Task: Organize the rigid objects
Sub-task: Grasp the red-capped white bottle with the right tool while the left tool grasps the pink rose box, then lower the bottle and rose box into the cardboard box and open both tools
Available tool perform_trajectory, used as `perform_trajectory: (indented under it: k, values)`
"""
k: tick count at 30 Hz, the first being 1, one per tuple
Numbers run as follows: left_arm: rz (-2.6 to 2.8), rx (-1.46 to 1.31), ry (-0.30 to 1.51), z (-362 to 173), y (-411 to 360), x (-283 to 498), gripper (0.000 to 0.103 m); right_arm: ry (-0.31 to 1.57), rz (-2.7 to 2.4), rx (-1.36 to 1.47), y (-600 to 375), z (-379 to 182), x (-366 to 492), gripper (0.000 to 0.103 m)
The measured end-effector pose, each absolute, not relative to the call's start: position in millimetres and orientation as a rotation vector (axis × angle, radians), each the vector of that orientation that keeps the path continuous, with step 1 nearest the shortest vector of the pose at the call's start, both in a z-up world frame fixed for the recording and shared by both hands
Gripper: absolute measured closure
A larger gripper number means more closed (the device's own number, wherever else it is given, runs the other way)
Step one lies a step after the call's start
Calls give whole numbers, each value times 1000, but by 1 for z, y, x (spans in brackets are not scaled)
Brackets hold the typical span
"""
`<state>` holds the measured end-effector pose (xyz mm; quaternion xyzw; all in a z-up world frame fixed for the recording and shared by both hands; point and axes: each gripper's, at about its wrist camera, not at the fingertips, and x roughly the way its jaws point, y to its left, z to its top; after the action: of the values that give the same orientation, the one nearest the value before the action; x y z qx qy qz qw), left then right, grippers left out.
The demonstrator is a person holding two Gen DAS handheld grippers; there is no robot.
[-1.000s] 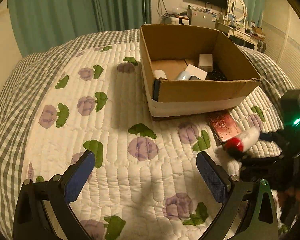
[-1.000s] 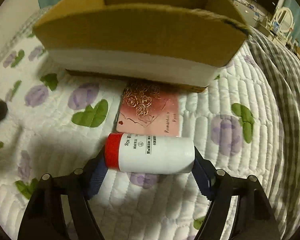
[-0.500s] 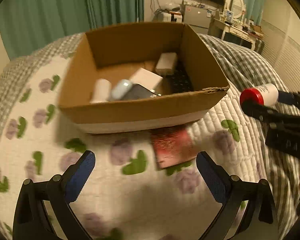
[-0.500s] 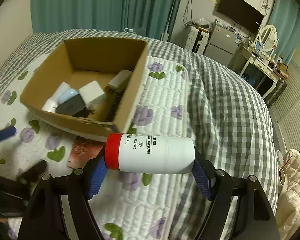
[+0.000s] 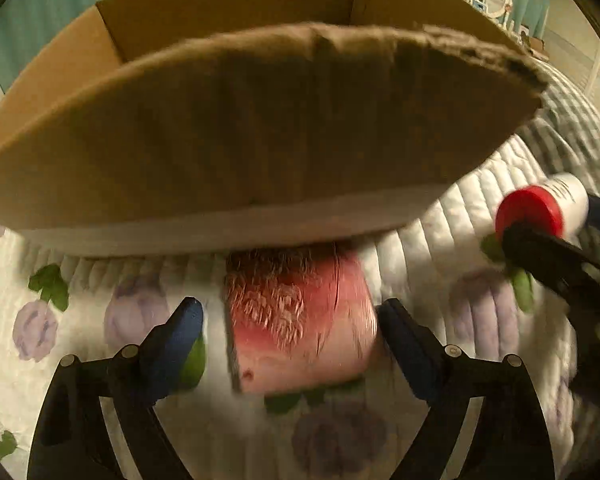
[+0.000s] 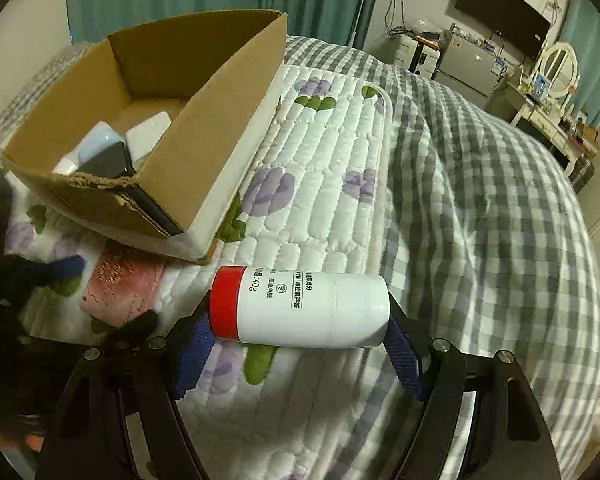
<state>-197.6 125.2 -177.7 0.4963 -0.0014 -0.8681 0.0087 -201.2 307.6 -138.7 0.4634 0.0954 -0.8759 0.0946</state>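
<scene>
A flat pink box with a rose pattern (image 5: 300,328) lies on the quilt against the front wall of the cardboard carton (image 5: 260,128). My left gripper (image 5: 288,310) straddles it. Its jaws are closing, and a small gap still shows between each blue pad and the box's sides. From the right wrist view the pink box (image 6: 124,292) sits at the carton's near corner (image 6: 228,120). My right gripper (image 6: 300,316) is shut on a white bottle with a red cap (image 6: 312,308), held crosswise above the quilt to the right of the carton. The same bottle (image 5: 528,210) shows at the right in the left wrist view.
The carton holds a pale blue thing (image 6: 98,140), a white box (image 6: 148,136) and a dark flat object (image 6: 108,164). A floral white quilt (image 6: 328,152) covers the bed, with a grey checked blanket (image 6: 480,208) to its right. Teal curtains, a TV and a dresser stand at the back.
My left gripper dropped down and forward to the pink box at the carton's front, its jaws narrowing. The right gripper lifted the bottle and carried it rightward, clear of the carton.
</scene>
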Motion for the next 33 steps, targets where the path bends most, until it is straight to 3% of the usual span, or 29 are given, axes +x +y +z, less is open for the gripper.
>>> perform_trajectory:
  k: [1, 4, 11, 17, 26, 33]
  values:
    - [-2722, 1549, -5, -178, 126, -199, 25, 245, -2586, 1374, 308, -138, -201, 27]
    - [-2738, 1576, 26, -174, 119, -198, 29, 231, -2577, 1398, 307, -140, -201, 27]
    - [-2742, 1675, 70, -158, 98, -175, 30, 245, -2597, 1425, 306, -132, -187, 27]
    - [-2797, 1630, -45, -131, 82, -145, 30, 282, -2629, 1396, 298, -99, -168, 27]
    - [-2914, 1445, -24, -50, 55, -107, 30, 271, -2678, 1297, 274, -31, -138, 27]
    - [-2988, 1251, -13, 7, 36, -119, 30, 295, -2703, 1187, 244, 18, -130, 27]
